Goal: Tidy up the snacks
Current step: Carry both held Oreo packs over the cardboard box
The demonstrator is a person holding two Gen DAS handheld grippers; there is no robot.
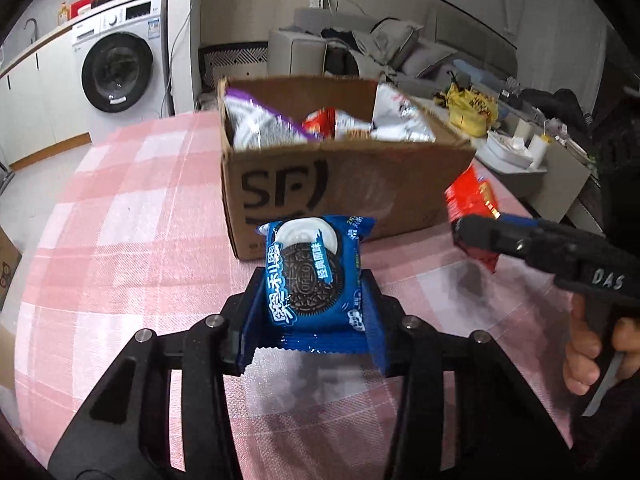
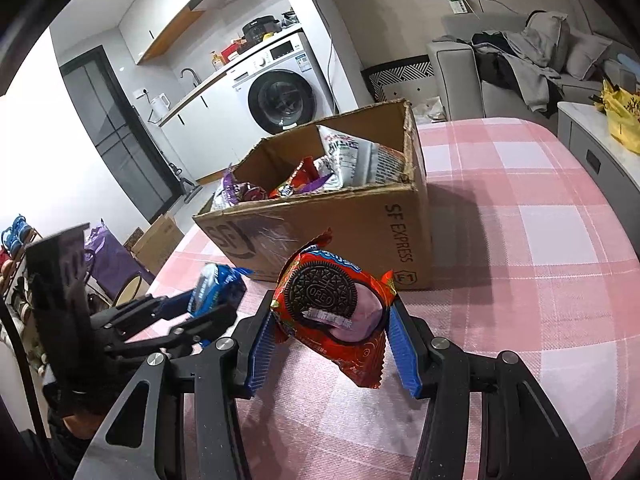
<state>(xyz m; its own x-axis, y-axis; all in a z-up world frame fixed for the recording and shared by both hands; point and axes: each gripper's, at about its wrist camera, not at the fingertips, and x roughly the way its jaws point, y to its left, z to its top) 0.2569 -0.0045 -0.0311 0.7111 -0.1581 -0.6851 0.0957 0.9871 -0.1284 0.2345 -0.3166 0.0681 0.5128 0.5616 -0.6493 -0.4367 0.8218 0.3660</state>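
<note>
The blue pack (image 1: 314,276) is a small foil-wrapped Oreo packet, probably light, with a slick crinkly skin and brittle biscuits inside; best held across its flat middle with gentle pressure, not by the crimped ends, which would likely slip; the red pack (image 2: 334,308) looks the same sort and should handle alike. The left gripper (image 1: 314,304) has its jaws closed to the blue pack's width, pads pressing both side edges, the pack upright above the table (image 1: 132,216) just short of the box (image 1: 340,184); the right gripper (image 2: 332,336) clamps the red pack likewise, jaws part-closed on its sides, tilted, near the box's front corner. The box, open-topped, already holds several snack bags (image 1: 260,128); both packs are apart from it.
</note>
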